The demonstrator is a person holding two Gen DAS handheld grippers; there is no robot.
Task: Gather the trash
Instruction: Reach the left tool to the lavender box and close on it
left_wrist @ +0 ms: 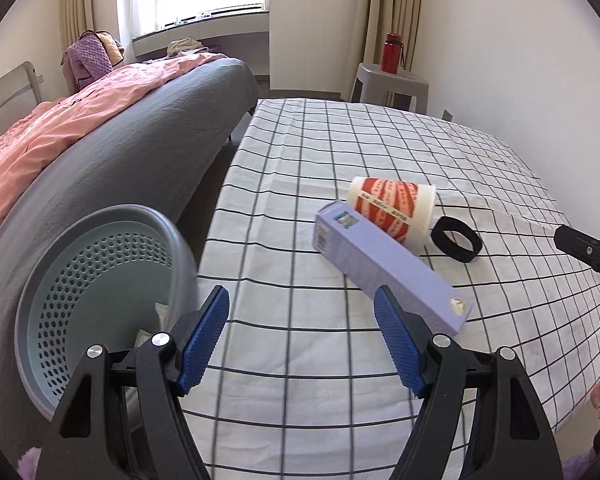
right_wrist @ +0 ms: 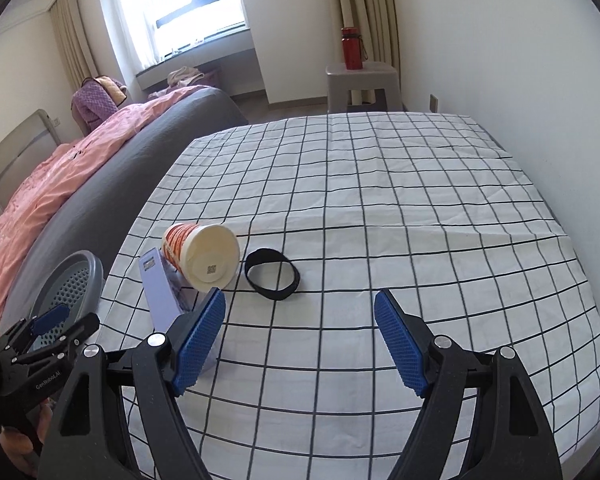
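A lavender carton [left_wrist: 388, 266] lies on the checked tablecloth [left_wrist: 300, 200], with a red-and-white paper cup [left_wrist: 392, 210] on its side behind it and a black band [left_wrist: 456, 245] to the right. My left gripper [left_wrist: 302, 308] is open and empty, just in front of the carton's near end. A pale blue perforated bin [left_wrist: 100, 300] stands at the table's left edge, with scraps inside. In the right wrist view my right gripper [right_wrist: 300, 312] is open and empty, close before the band [right_wrist: 272, 274], the cup [right_wrist: 204, 256] and the carton [right_wrist: 160, 292].
A grey bed with a pink cover [left_wrist: 80, 128] runs along the left. A grey stool [right_wrist: 362, 84] with a red bottle [right_wrist: 351, 48] stands behind the table by the wall. The left gripper also shows in the right wrist view [right_wrist: 48, 332] over the bin [right_wrist: 72, 284].
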